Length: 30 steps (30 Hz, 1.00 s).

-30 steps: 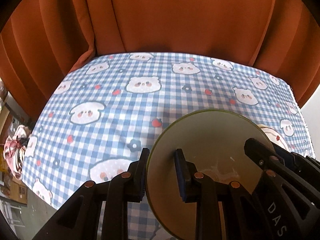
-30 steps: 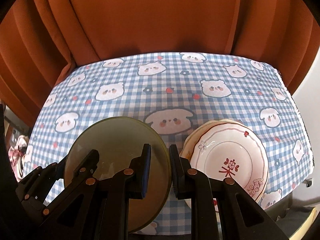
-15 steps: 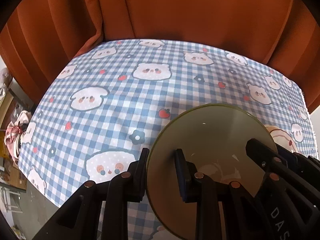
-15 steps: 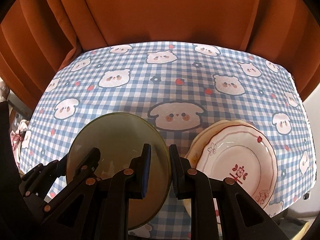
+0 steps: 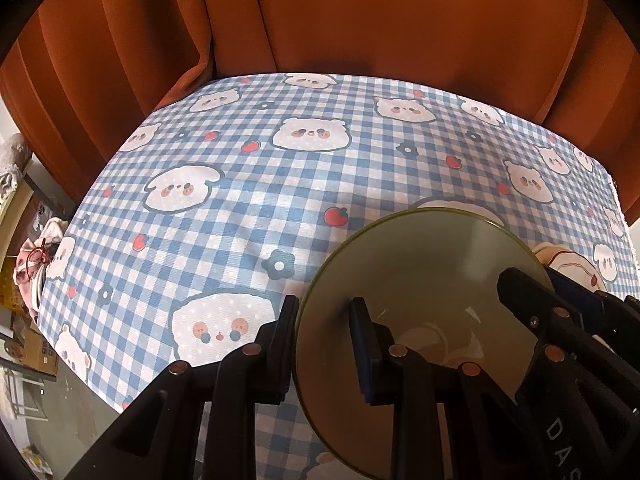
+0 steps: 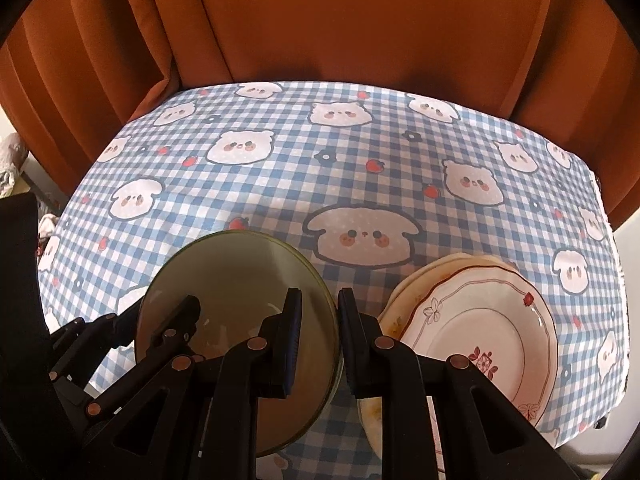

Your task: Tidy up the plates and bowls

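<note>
Green bowl [image 5: 424,280], lower centre, pinched on opposite rims by left gripper [image 5: 324,340] and right gripper [image 6: 318,336]. Probably hovering; uneven release could knock it against plate stack [image 6: 472,320], lower right.

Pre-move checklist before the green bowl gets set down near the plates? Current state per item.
1. Left hand-held gripper clamped on the green bowl rim: ok, one finger inside, one outside.
2. Right hand-held gripper clamped on the opposite rim: ok.
3. Bowl empty: ok, nothing visible inside.
4. Bowl clear of the plate stack: ok, a strip of tablecloth shows between them in the right wrist view.
5. Bowl base on the cloth or above it: cannot tell, the underside is hidden.
6. Plate stack squared up: not ok, the lower plates stick out from under the top one.
</note>
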Motion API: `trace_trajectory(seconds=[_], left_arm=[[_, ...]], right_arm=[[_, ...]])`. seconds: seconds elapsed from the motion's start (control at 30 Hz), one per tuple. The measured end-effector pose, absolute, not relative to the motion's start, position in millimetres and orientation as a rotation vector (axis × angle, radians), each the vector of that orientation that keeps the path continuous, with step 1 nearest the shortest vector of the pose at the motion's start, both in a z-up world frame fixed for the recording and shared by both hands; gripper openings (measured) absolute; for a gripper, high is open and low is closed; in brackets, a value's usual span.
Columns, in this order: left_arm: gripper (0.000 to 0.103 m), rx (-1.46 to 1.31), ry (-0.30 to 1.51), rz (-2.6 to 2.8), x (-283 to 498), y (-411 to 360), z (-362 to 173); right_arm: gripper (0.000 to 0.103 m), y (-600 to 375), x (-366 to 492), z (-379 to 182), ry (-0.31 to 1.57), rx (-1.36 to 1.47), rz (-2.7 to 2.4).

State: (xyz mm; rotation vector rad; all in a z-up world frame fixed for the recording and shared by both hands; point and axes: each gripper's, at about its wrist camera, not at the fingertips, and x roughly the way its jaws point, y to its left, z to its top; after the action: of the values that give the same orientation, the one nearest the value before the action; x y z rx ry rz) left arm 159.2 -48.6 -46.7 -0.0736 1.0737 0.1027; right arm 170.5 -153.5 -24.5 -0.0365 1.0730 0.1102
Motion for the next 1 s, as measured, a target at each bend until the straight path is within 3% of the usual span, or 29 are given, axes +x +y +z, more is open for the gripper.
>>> trace_trajectory(seconds=[0.07, 0.17, 0.33, 0.4, 0.5, 0.53, 0.6, 1.0], left_arm=[[0.024, -0.077, 1.076, 0.098, 158.8, -49.3, -47.2], [0.035, -0.079, 1.083, 0.078, 157.5, -50.7, -47.4], [0.041, -0.066, 1.096, 0.041, 157.8, -51.6, -46.2], [0.05, -0.068, 1.1, 0.015, 159.3, -51.5, -46.9], [0.062, -0.061, 1.096, -0.045, 163.0, -53.0, -46.7], [0.062, -0.057, 1.092, -0.065, 164.3, -53.1, -46.4], [0.067, -0.042, 1.095, -0.096, 168.2, -53.4, -47.7], [0.064, -0.094, 1.222, -0.303, 186.4, -38.6, -70.4]], right_arm=[[0.022, -154.4, 169.8, -26.0, 1.072, -0.032, 0.109], [0.022, -156.1, 167.8, -25.5, 1.07, -0.026, 0.108], [0.023, -157.1, 164.5, -23.6, 1.081, -0.008, 0.097], [0.023, -158.5, 164.0, -23.7, 1.091, 0.004, 0.084], [0.046, -160.3, 164.1, -24.2, 1.098, 0.017, 0.051], [0.06, -161.5, 163.8, -23.6, 1.096, 0.026, 0.039], [0.064, -162.6, 163.5, -23.5, 1.095, 0.034, 0.013], [0.064, -161.4, 169.7, -40.8, 1.182, 0.108, -0.149]])
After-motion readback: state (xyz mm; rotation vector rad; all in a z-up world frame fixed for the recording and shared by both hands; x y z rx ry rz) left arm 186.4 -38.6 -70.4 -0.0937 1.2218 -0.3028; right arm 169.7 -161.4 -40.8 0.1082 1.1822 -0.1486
